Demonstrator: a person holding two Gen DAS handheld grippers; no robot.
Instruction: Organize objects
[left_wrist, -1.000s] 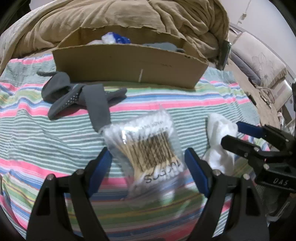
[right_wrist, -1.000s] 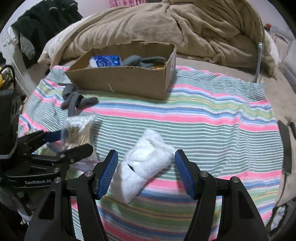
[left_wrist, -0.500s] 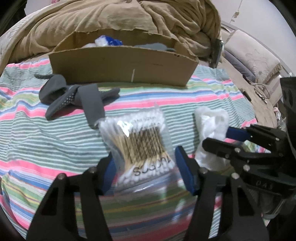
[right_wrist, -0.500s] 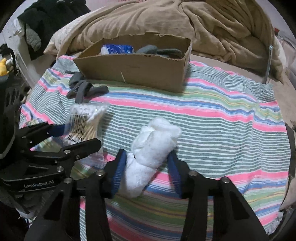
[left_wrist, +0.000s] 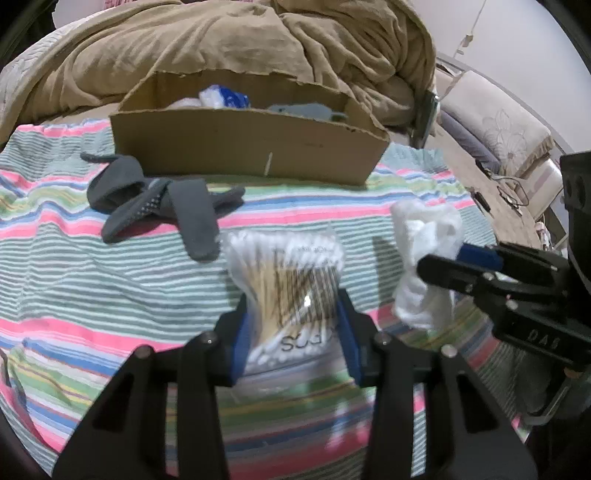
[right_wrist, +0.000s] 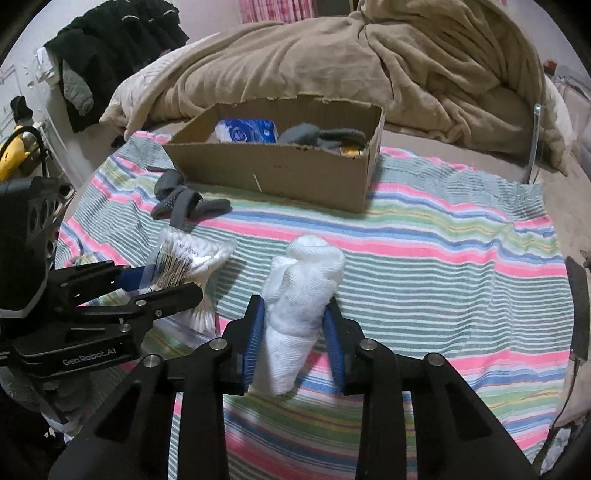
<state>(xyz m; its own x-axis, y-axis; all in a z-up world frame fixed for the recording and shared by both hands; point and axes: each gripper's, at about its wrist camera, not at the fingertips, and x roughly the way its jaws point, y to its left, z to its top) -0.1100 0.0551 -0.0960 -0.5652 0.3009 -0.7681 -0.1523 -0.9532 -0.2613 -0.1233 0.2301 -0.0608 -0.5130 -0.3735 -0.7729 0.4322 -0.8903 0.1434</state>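
A clear bag of cotton swabs (left_wrist: 288, 291) sits squeezed between the blue pads of my left gripper (left_wrist: 291, 332), which is shut on it just above the striped blanket (left_wrist: 92, 280). The same bag (right_wrist: 184, 266) appears at the left of the right wrist view. My right gripper (right_wrist: 295, 332) is shut on a rolled white sock (right_wrist: 303, 295), which stands up between its pads. That sock (left_wrist: 424, 258) and the right gripper show at the right of the left wrist view. Grey socks (left_wrist: 159, 203) lie in front of an open cardboard box (right_wrist: 280, 166).
The box holds a blue-and-white packet (right_wrist: 247, 131) and grey socks (right_wrist: 321, 136). A tan duvet (right_wrist: 351, 66) is heaped behind it. Dark clothes (right_wrist: 110, 44) hang at the far left. A sofa (left_wrist: 498, 133) and cables on the floor lie to the right.
Both grippers closed from wide open: the left pads now press the swab bag, the right pads press the white sock. The sock now stands more upright between the pads.
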